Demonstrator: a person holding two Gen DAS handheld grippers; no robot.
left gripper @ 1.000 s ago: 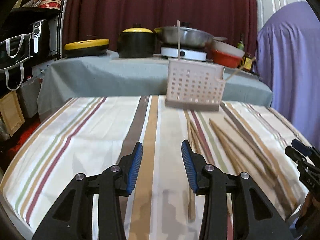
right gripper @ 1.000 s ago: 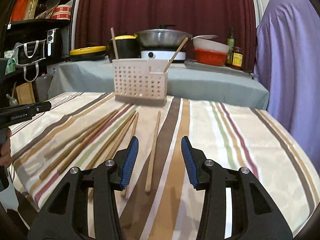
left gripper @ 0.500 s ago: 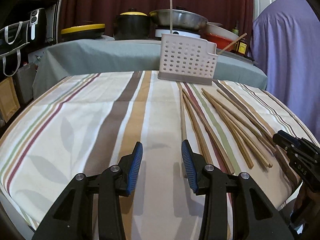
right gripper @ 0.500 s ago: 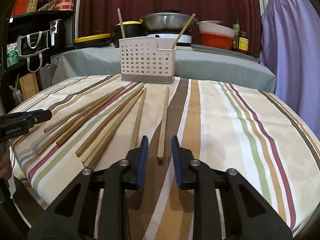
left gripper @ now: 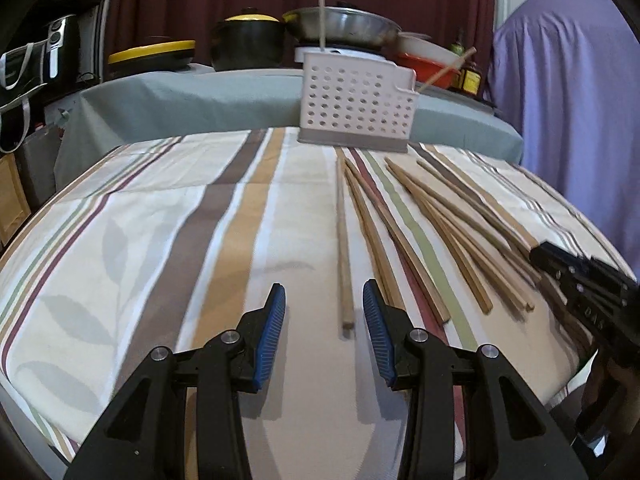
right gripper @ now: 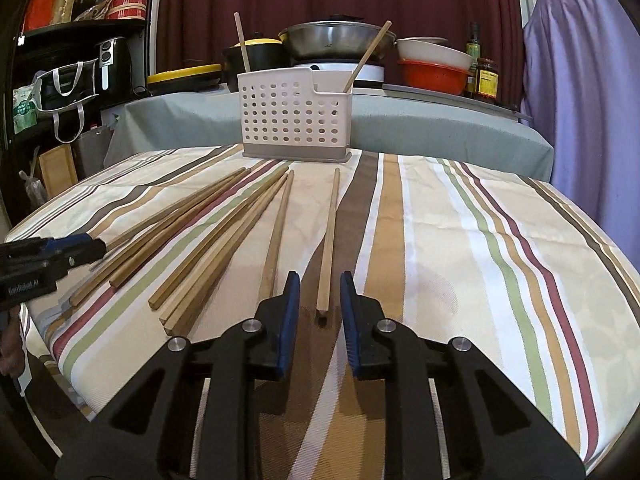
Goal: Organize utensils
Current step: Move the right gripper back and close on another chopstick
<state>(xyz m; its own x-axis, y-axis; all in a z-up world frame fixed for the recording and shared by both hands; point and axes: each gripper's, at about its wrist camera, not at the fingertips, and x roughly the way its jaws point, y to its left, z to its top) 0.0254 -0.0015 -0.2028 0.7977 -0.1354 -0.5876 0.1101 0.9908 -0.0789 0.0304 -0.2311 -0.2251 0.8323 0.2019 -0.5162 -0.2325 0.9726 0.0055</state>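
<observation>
Several wooden chopsticks lie fanned on the striped tablecloth, pointing at a white perforated holder at the table's far edge; two chopsticks stand in the holder. My left gripper is open and low over the cloth, with the near end of the leftmost chopstick between its fingers, untouched. My right gripper has its jaws narrow but open. The end of the rightmost chopstick lies in the gap, clear of both pads. The holder stands straight ahead in that view.
Behind stands a grey-covered table with pots, a steel pan and bowls. A purple cloth hangs at the right, and dark shelves are at the left. The tablecloth's front edge is right under my grippers.
Both grippers have sunk toward the table and closer to the chopstick ends. The right jaws have narrowed around the rightmost chopstick's end. The left jaws keep the same width.
</observation>
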